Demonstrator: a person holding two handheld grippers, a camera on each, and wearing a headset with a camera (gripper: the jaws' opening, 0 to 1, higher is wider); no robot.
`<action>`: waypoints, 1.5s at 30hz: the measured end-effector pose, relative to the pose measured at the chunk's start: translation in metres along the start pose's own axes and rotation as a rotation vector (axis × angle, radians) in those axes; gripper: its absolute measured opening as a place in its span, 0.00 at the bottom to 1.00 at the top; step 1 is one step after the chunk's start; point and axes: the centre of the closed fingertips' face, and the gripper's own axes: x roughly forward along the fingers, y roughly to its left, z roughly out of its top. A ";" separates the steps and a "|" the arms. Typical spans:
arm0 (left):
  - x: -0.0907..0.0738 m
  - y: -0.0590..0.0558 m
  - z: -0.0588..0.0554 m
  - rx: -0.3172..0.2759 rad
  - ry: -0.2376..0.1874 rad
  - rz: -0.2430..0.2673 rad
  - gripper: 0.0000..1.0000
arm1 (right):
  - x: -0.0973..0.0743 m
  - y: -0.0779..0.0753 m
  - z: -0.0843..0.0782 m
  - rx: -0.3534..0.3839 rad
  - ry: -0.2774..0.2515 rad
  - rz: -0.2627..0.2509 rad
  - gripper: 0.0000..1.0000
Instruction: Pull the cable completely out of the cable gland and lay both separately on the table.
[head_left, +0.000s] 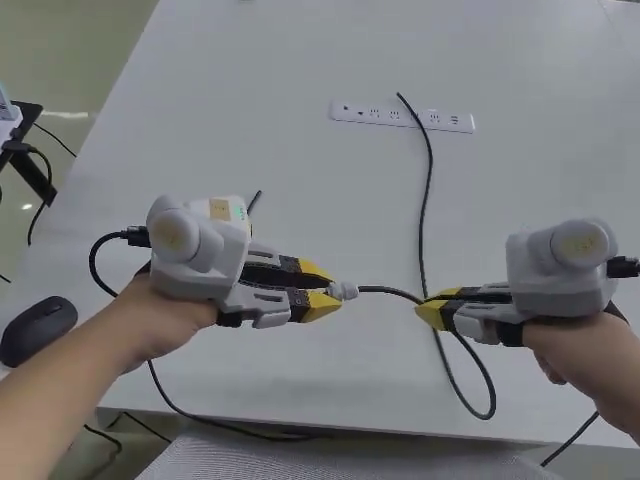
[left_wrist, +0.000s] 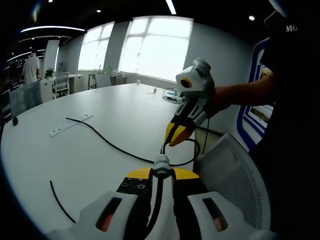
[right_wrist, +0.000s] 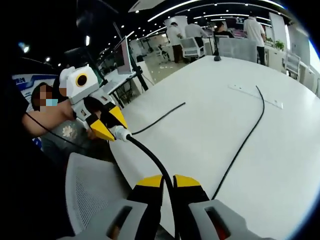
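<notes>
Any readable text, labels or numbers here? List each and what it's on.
"MO", cut off at the view's edge: white letters on the person's dark clothing.
On the left gripper, a sticker: too blurred to read.
On the power strip: markings too small to read.
On the blue poster: blurred, unreadable.

The left gripper (head_left: 325, 290), at centre left of the head view, has a pale grey body, black inner parts and yellow jaw tips. The right gripper (head_left: 430, 306), at lower right, has the same colours. The cable gland (head_left: 343, 291) between them is white and the cable (head_left: 385, 291) is black. The table (head_left: 250, 120) is plain off-white. The power strip (head_left: 402, 115) at upper centre is white, and the mouse (head_left: 35, 328) at lower left is dark grey.
</notes>
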 end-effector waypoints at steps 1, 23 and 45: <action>0.000 0.000 0.000 -0.003 0.000 -0.001 0.15 | -0.001 0.003 0.003 -0.016 -0.011 0.010 0.05; 0.005 -0.006 -0.001 0.004 0.018 -0.031 0.15 | 0.021 0.047 0.034 -0.416 0.033 0.119 0.07; 0.004 -0.005 -0.002 -0.003 0.019 -0.011 0.15 | 0.018 0.032 0.013 -0.420 0.119 0.083 0.00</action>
